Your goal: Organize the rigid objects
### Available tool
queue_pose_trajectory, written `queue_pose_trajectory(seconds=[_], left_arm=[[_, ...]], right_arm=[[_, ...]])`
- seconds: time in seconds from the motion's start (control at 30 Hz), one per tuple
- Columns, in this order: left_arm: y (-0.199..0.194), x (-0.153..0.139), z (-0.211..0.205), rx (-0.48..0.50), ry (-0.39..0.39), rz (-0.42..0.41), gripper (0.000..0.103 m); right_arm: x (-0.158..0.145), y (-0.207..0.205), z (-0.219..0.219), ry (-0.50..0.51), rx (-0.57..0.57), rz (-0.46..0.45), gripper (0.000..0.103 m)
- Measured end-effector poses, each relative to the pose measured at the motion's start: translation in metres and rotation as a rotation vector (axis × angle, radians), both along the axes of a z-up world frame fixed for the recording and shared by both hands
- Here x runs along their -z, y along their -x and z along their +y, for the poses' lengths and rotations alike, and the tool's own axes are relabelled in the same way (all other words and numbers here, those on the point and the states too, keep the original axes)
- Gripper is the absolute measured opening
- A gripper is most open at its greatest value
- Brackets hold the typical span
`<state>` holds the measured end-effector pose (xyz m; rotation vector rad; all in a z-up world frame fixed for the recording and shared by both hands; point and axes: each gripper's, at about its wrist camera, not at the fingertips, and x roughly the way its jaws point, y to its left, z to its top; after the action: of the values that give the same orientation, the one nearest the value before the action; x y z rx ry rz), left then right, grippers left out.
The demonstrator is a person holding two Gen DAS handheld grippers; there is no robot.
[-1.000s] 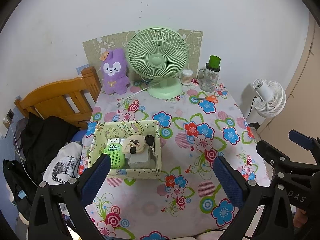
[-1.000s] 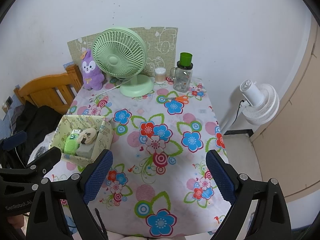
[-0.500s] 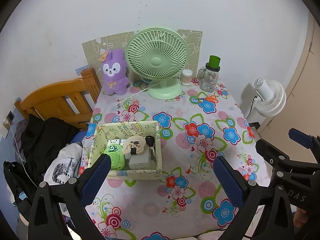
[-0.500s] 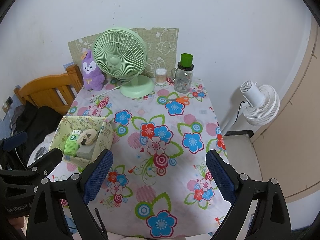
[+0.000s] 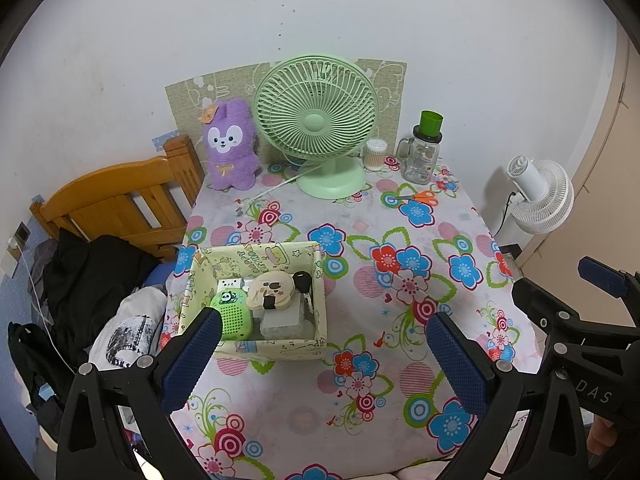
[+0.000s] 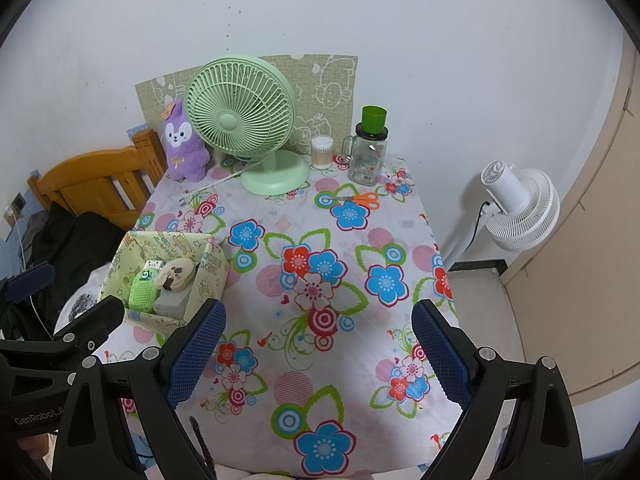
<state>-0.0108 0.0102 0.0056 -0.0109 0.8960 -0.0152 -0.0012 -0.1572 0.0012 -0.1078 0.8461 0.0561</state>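
Note:
A patterned yellow-green box (image 5: 276,346) stands on the left of the flowered table (image 5: 360,400). It holds a green speaker-like gadget (image 5: 233,315), a beige bear-shaped item (image 5: 271,291), a black key (image 5: 303,281), a grey block (image 5: 280,322) and a white item (image 5: 229,282). The box also shows in the right wrist view (image 6: 120,264). Orange scissors (image 5: 416,197) lie at the back right. My left gripper (image 5: 324,354) is open and empty above the table's front, its left finger beside the box. My right gripper (image 6: 318,354) is open and empty.
At the back stand a green desk fan (image 5: 320,128), a purple plush rabbit (image 5: 231,146), a cotton swab jar (image 5: 376,155) and a glass jar with green lid (image 5: 423,152). A wooden bed frame (image 5: 116,204) with dark clothes is left. A white floor fan (image 5: 538,194) stands right.
Both grippers have stayed open and almost still; the views shifted only very slightly.

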Motion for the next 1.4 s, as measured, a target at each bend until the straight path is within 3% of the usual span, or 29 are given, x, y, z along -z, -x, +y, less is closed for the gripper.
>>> queue_pose_trajectory(seconds=[1.4], left_arm=[[0.001, 0.002, 0.011, -0.009, -0.001, 0.011, 0.103]], right_arm=[[0.003, -0.001, -0.001, 0.003, -0.004, 0.011, 0.096]])
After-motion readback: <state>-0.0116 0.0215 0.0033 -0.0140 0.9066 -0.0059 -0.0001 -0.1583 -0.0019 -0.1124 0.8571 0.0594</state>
